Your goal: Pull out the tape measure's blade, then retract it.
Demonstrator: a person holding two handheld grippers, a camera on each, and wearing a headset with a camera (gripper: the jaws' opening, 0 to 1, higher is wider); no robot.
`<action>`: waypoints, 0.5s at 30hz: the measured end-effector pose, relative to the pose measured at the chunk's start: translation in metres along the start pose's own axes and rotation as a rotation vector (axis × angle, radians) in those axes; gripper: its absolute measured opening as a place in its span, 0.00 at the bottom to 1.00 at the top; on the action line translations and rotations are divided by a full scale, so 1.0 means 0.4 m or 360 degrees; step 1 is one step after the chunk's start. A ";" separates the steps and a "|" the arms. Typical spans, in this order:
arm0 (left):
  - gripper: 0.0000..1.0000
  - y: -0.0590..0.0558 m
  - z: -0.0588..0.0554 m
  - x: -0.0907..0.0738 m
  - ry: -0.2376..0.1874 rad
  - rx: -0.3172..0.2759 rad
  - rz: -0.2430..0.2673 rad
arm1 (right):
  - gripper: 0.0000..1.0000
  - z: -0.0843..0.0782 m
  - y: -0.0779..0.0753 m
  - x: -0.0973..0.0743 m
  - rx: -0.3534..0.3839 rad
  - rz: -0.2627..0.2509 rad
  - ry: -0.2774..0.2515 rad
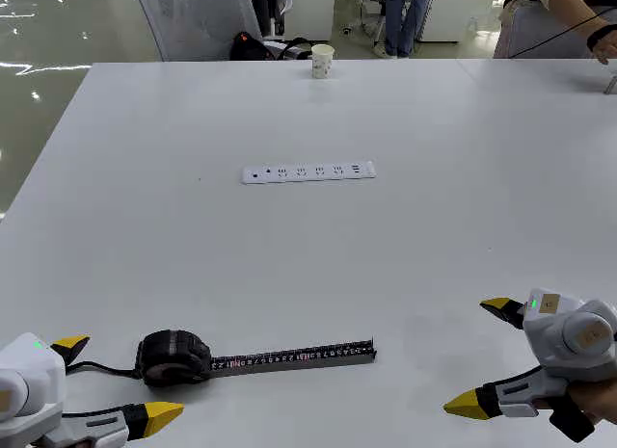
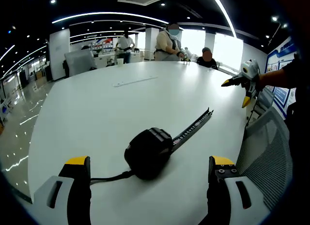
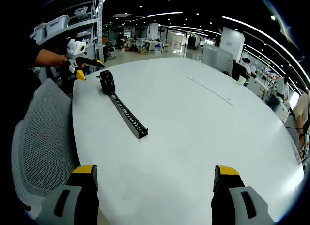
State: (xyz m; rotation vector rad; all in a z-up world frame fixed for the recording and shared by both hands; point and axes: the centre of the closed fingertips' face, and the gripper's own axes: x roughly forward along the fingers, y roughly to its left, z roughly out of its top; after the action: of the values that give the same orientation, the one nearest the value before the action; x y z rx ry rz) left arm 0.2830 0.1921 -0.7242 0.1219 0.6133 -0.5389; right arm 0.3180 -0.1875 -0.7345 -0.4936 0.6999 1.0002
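A black tape measure lies near the table's front edge, its dark blade drawn out to the right and lying flat. My left gripper stands open just left of the case, jaws on either side of its cord, touching nothing. In the left gripper view the case sits ahead of the open left gripper, the blade running away to the right. My right gripper stands open to the right of the blade's hooked end. The right gripper view shows the blade and case far ahead of the open right gripper.
A white power strip lies mid-table. A paper cup stands at the far edge. People stand beyond the table, and another person's hand rests at the far right corner. A grey mesh chair sits by the front edge.
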 end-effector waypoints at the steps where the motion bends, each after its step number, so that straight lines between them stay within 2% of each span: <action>1: 0.99 -0.002 0.001 0.002 0.0003 0.0002 0.0000 | 0.99 0.003 0.001 0.002 -0.0007 0.0010 0.0003; 7: 0.99 -0.010 0.017 0.015 -0.0009 0.0010 -0.0002 | 0.99 0.018 0.013 0.026 -0.0074 0.0105 0.0055; 11: 0.99 -0.011 0.029 0.034 -0.0019 0.0008 0.0008 | 0.99 0.037 0.018 0.045 -0.0167 0.0152 0.0072; 14: 0.99 -0.009 0.035 0.043 -0.0019 0.0039 0.0066 | 0.99 0.044 0.013 0.059 -0.0191 0.0163 0.0114; 15: 0.99 -0.018 0.044 0.045 -0.0048 0.0043 0.0060 | 0.99 0.048 0.015 0.063 -0.0174 0.0190 0.0127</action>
State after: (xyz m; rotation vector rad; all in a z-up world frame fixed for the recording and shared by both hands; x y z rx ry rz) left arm 0.3008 0.1733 -0.7201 0.1501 0.5736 -0.5121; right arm 0.3274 -0.1573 -0.7400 -0.5953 0.7554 1.1400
